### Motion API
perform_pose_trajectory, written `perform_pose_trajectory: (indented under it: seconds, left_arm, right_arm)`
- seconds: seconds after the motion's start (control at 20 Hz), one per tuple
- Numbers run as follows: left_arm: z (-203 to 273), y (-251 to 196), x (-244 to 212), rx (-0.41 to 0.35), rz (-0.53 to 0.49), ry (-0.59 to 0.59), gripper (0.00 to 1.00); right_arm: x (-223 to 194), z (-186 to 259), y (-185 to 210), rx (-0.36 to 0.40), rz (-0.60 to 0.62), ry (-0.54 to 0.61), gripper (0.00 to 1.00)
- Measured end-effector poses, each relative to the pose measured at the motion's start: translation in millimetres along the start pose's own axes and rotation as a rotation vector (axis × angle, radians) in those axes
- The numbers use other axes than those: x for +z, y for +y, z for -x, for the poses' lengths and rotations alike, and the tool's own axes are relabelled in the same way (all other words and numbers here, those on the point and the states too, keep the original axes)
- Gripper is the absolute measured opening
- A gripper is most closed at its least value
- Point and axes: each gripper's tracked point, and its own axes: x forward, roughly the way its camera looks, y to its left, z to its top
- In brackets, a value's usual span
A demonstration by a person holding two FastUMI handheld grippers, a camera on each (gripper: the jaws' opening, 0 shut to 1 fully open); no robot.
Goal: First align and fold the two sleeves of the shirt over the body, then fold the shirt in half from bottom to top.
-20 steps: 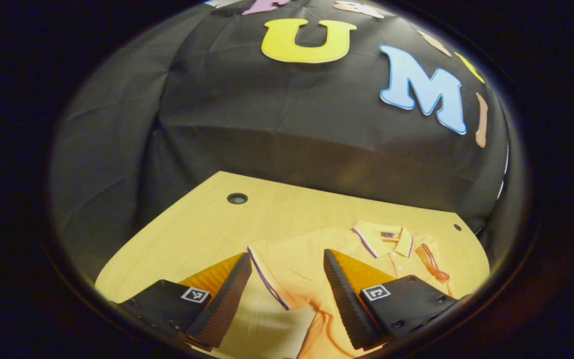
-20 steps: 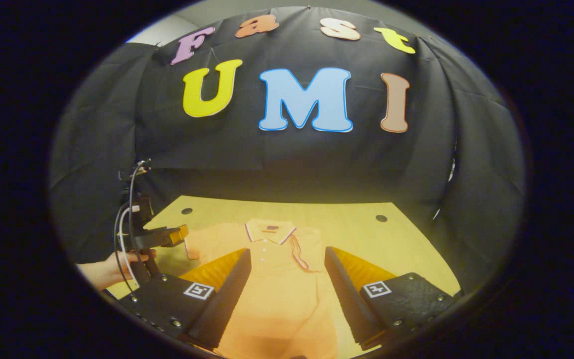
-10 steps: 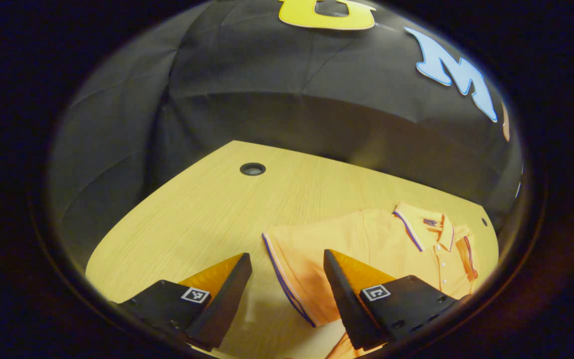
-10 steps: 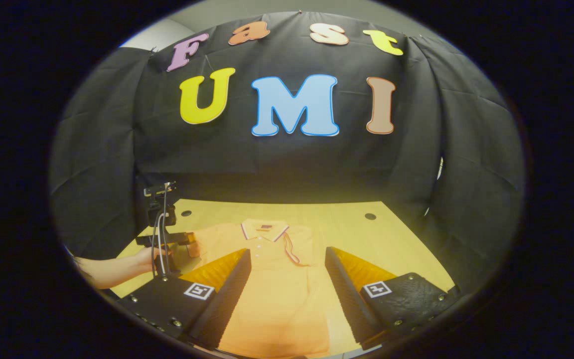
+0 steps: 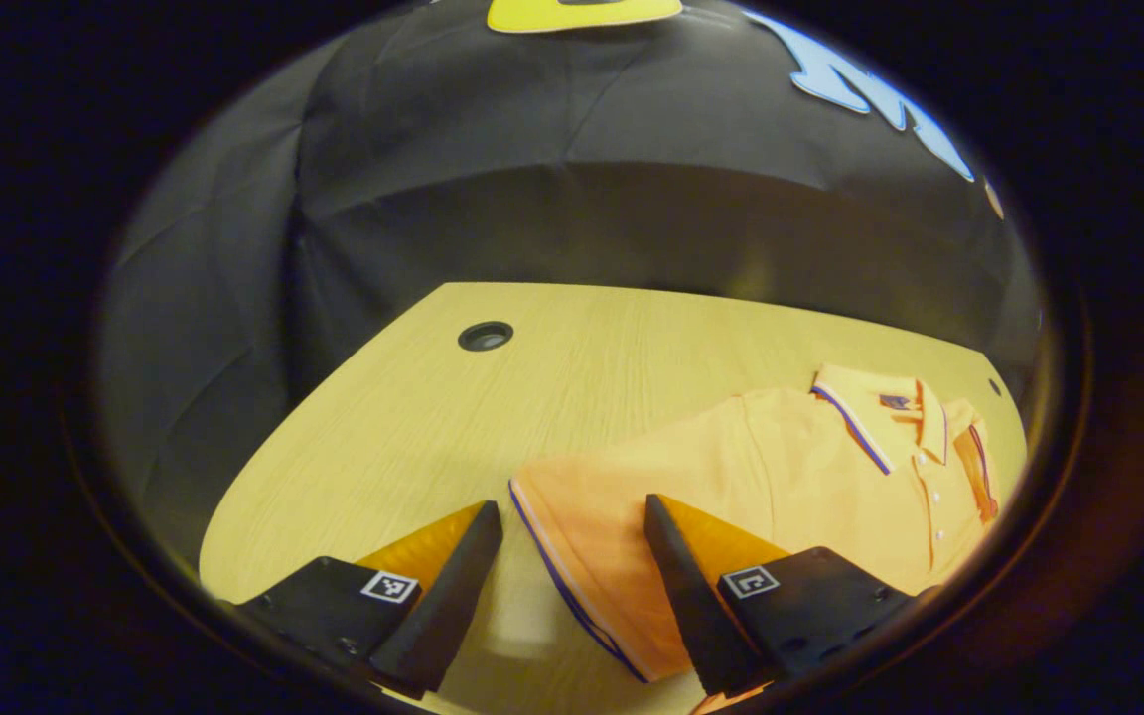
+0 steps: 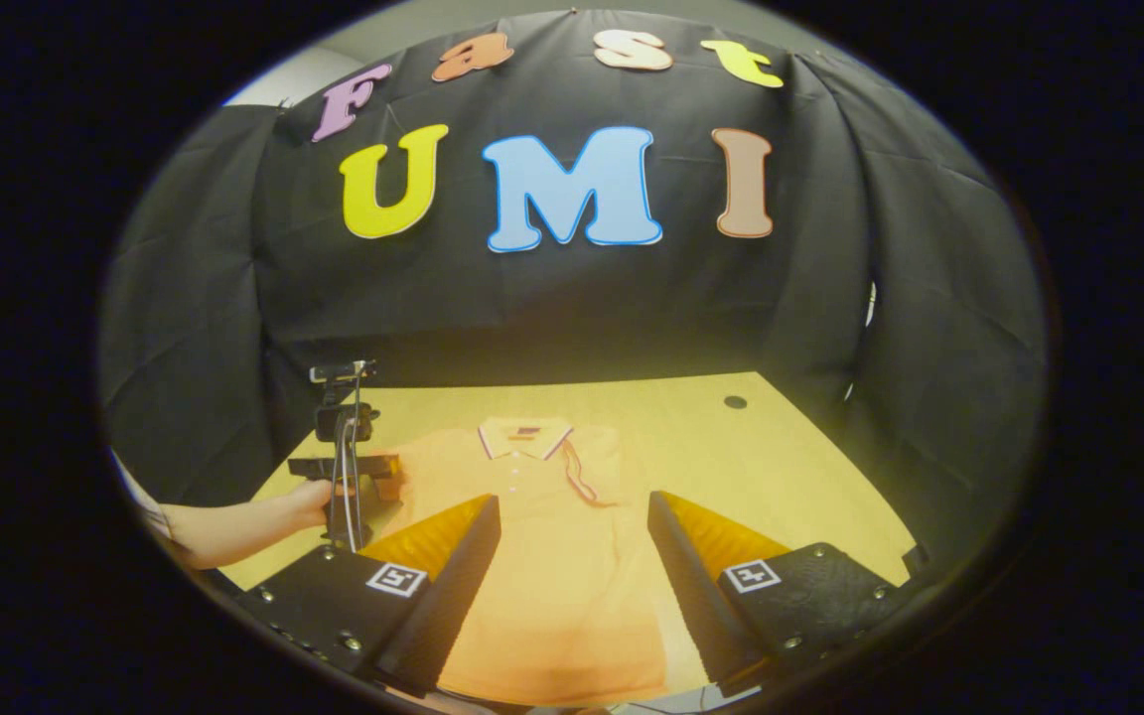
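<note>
**A:** What are the two tongs doing?

**B:** The left gripper [image 5: 572,556] has its fingers spread wide and grips nothing. The striped cuff of the shirt's left sleeve [image 5: 582,561] lies on the table between them; whether a finger touches the cloth I cannot tell. The right gripper [image 6: 572,556] is equally wide, holding nothing, poised above the lower body of the shirt [image 6: 557,556].

**A:** Where is the shirt, and how does it lie?

**B:** An orange polo, flat and face up on a pale wooden table [image 5: 413,427], collar [image 6: 524,437] toward the far wall. The left sleeve lies spread outward. The right sleeve [image 6: 582,477] appears already folded over the chest. The hem is unfolded, nearest the right gripper.

**A:** How would it handle?

**B:** Probably light, soft and limp, so it will sag and wrinkle. The cuff's stitched edge looks the firmest place to pinch.
</note>
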Motion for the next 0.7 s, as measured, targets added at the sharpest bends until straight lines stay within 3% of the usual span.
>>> perform_pose_trajectory:
  seconds: [0.05, 0.1, 0.15, 0.3, 0.35, 0.4, 0.5, 0.7]
  left_arm:
    - [0, -1, -1, 0.003, 0.000, 0.001, 0.94]
    - [1, 0, -1, 0.005, -0.003, 0.004, 0.77]
    - [1, -1, -2, 0.001, -0.005, 0.005, 0.77]
    - [1, -4, -3, -0.014, -0.013, 0.008, 0.57]
    - [2, -7, 0, -0.024, -0.011, 0.003, 0.57]
    - [1, -8, -1, -0.023, -0.022, 0.008, 0.27]
    - [1, -13, -2, -0.016, -0.042, 0.007, 0.11]
    - [4, -15, 5, -0.005, -0.046, -0.007, 0.11]
  right_arm:
    - [-1, -1, 1, 0.005, -0.004, 0.002, 0.93]
    - [-5, -2, 2, 0.010, -0.009, 0.007, 0.93]
    - [-6, -3, 4, 0.015, -0.015, 0.011, 0.93]
    - [-13, -3, 4, 0.019, -0.043, 0.024, 0.93]
    - [-14, -1, 4, 0.019, -0.054, 0.027, 0.93]
    - [-17, 0, 2, 0.018, -0.063, 0.028, 0.93]
    - [-18, 1, -2, 0.008, -0.071, 0.028, 0.93]
    - [-18, 6, -13, -0.017, -0.071, 0.020, 0.93]
